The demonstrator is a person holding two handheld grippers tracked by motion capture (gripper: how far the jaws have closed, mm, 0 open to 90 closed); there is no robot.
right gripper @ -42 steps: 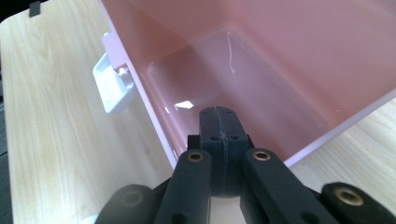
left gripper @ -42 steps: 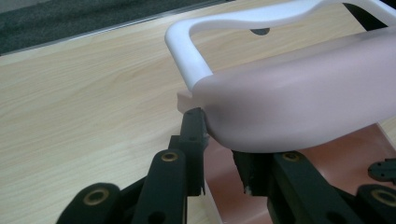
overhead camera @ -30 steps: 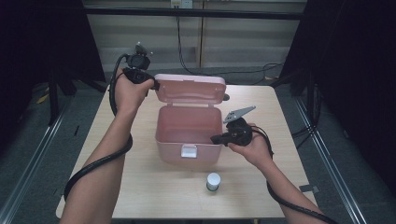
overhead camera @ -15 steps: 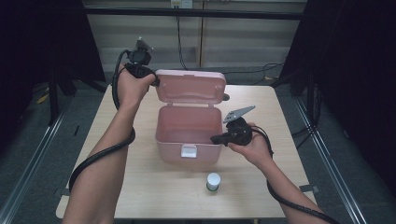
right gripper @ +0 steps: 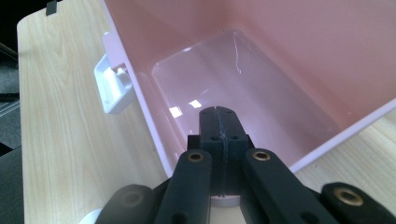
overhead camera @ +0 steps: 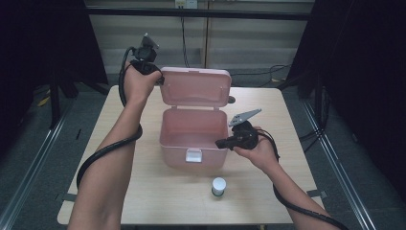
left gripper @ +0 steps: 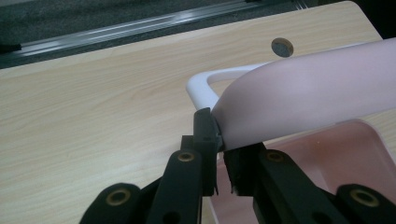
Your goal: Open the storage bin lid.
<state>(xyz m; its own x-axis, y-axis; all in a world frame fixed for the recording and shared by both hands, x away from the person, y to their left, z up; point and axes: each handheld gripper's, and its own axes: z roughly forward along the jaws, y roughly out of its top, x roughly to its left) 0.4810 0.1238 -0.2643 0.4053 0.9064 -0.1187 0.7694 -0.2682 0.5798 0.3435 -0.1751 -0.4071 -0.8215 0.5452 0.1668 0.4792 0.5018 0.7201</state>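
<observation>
**Mia:** Where is the box (overhead camera: 193, 139)?

**Tom:** It sits in the middle of the table (overhead camera: 119, 158). It is pink and it is open. Its lid (overhead camera: 195, 87) stands up at the back, and the box looks empty inside.

**Mia:** Who holds the lid?

**Tom:** The left gripper (left gripper: 218, 140) pinches the lid's corner. Its jaws have just been closing, with the lid's edge between them.

**Mia:** And the other one?

**Tom:** The right gripper (right gripper: 219, 122) has its jaws pressed flat together with nothing in them. It rests at the box's right rim and points into the box.

**Mia:** So what is done?

**Tom:** The lid is up, so opening looks done. A small white jar (overhead camera: 219, 186) stands in front of the box, apart from it. Maybe it goes in next, but that is hard to tell.

**Mia:** Did anything change from a second ago?

**Tom:** The left hand moved a bit farther back with the lid, so the lid stands a bit more upright. The right hand, the box and the jar stayed put.
</observation>
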